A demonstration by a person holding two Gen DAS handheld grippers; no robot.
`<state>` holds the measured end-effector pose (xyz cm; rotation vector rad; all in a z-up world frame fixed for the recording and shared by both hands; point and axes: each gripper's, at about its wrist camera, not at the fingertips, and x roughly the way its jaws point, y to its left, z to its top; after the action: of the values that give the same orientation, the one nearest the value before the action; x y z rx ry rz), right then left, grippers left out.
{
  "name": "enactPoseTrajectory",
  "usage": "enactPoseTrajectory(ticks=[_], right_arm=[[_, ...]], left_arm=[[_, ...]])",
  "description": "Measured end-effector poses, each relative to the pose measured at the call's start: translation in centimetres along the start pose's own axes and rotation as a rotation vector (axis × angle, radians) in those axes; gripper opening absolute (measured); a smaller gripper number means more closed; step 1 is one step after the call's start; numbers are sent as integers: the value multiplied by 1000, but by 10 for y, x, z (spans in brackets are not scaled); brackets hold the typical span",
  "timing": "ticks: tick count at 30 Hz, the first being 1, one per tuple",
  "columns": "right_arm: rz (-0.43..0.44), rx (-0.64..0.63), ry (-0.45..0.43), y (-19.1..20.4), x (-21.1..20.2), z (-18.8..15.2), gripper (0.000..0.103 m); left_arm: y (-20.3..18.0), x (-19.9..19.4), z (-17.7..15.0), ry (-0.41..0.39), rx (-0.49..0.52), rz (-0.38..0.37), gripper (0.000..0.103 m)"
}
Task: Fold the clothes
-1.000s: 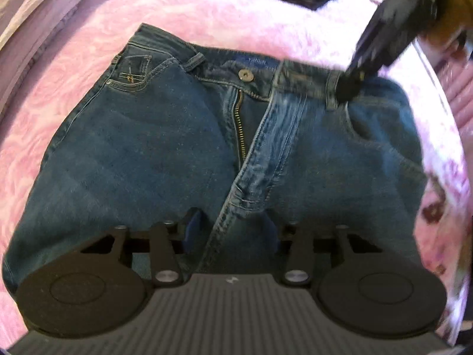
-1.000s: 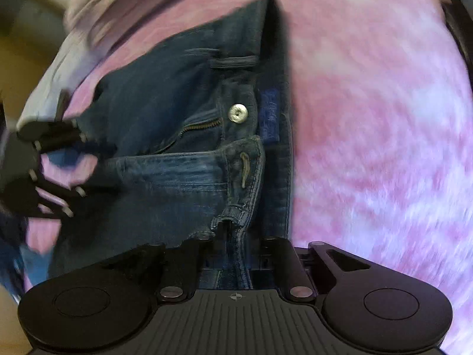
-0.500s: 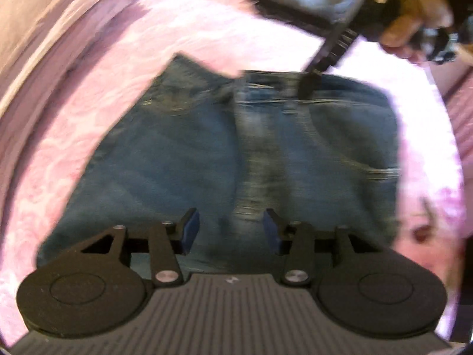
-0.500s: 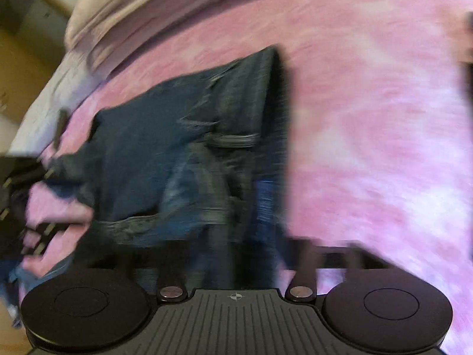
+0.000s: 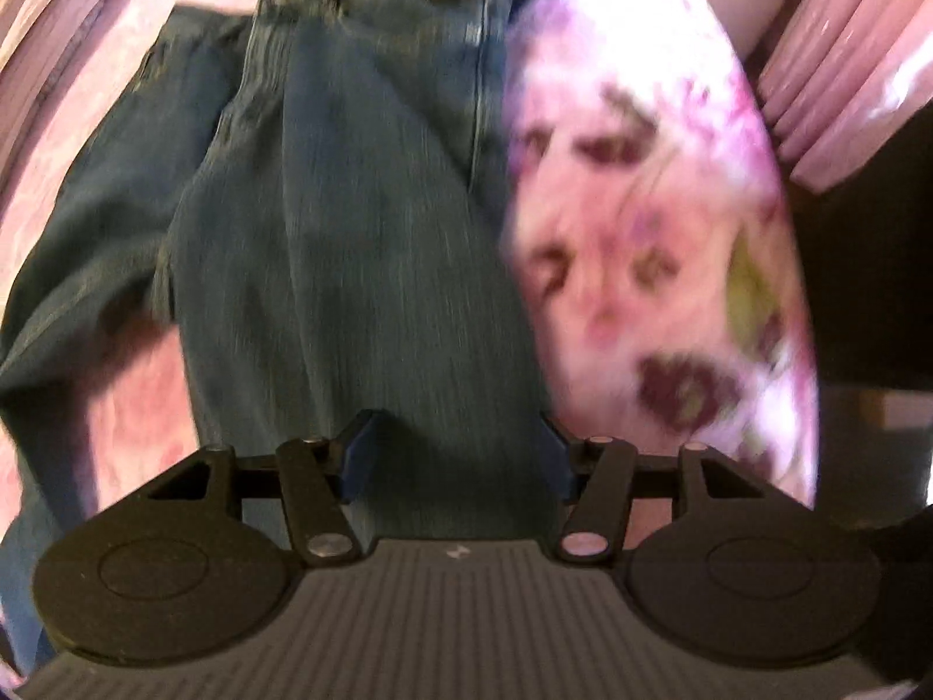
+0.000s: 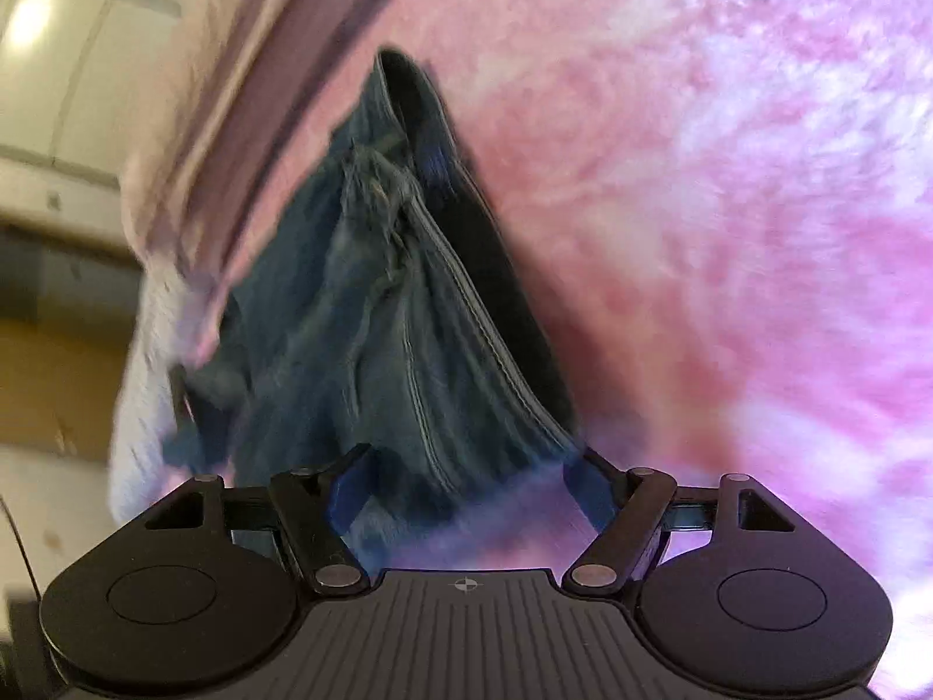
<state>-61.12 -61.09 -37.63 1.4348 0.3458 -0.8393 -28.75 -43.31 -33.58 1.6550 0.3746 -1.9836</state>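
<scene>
Jeans are lying doubled lengthwise on the pink bedspread in the left wrist view, waistband far, with the left gripper hovering wide apart over the near denim. In the right wrist view, the jeans are bunching ahead of the right gripper, also spread wide and holding nothing. Judging by this, the lengthwise fold is being settled; a crosswise fold would need fresh grips.

The jeans lie on the blanket, waistband far, between both hand-held grippers' spread fingers.
</scene>
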Motion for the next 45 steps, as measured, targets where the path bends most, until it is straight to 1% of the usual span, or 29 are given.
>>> enactPoseTrajectory(ticks=[1,3,5,6,8,9,12,13,14,15,16,18,19,22,23,25,26,27,29,31,35,37,38,39,40,41,43,44,45], right_arm=[[19,31,-14,-3,5,-5,27],[17,116,-3,-9,12,-1,15],[-17,119,8,-5,-9,14,13],[-35,114,13,-2,-21,23,12],[-95,103,14,6,-53,46,12],[-135,72,17,10,-67,56,12],[-267,-94,38,21,-97,86,12],[-312,-144,36,26,-100,88,13],[-357,-187,25,32,-96,84,13],[-401,-231,14,38,-93,80,15],[-446,-275,3,43,-90,75,27],[-536,-362,-19,55,-83,67,46],[-580,-406,-30,60,-79,62,49],[-701,-540,-73,81,-70,47,49],[-706,-587,-97,93,-68,39,49],[-686,-674,-133,117,-60,23,49],[-683,-705,-140,127,-54,15,49],[-687,-724,-137,135,-44,7,49],[-695,-762,-130,150,-24,-9,49],[-703,-799,-123,165,-5,-25,49],[-719,-874,-109,195,35,-57,49],[-726,-912,-101,210,54,-73,49],[-730,-930,-98,218,64,-80,49],[-727,-928,-88,222,72,-86,50],[-721,-916,-72,224,77,-90,50],[-714,-918,-52,227,82,-95,50],[-688,-927,-21,235,88,-102,50],[-673,-927,-15,240,91,-104,50],[-653,-926,-8,245,94,-105,50]], left_arm=[[1,2,-4,7,-6,3,54],[4,4,-6,17,-22,4,53],[9,-3,-2,5,-41,-8,50],[11,-10,1,-13,-53,-13,50],[15,-26,8,-49,-81,-27,50],[16,-30,11,-63,-100,-32,50],[19,-36,16,-92,-160,-34,50],[21,-34,14,-86,-179,-27,50],[22,-32,12,-78,-199,-17,50],[26,-32,7,-66,-219,3,50],[31,-34,0,-57,-240,30,50],[43,-40,-13,-37,-282,87,50],[51,-44,-24,-27,-305,118,51],[83,-55,-68,13,-361,213,52],[96,-57,-85,27,-372,245,52],[121,-59,-118,55,-394,310,52],[134,-60,-136,67,-403,341,52],[148,-58,-153,74,-404,368,52],[178,-51,-184,83,-390,398,52],[210,-44,-211,79,-355,431,53],[274,-28,-237,46,-252,486,55],[293,-17,-241,30,-194,460,57],[302,-12,-243,21,-166,447,55],[311,-7,-245,19,-145,427,50],[317,-4,-246,34,-151,386,21],[323,-4,-248,48,-159,351,13],[328,-25,-248,46,-194,333,12],[332,-40,-246,36,-215,337,12],[337,-57,-244,22,-240,361,12]])
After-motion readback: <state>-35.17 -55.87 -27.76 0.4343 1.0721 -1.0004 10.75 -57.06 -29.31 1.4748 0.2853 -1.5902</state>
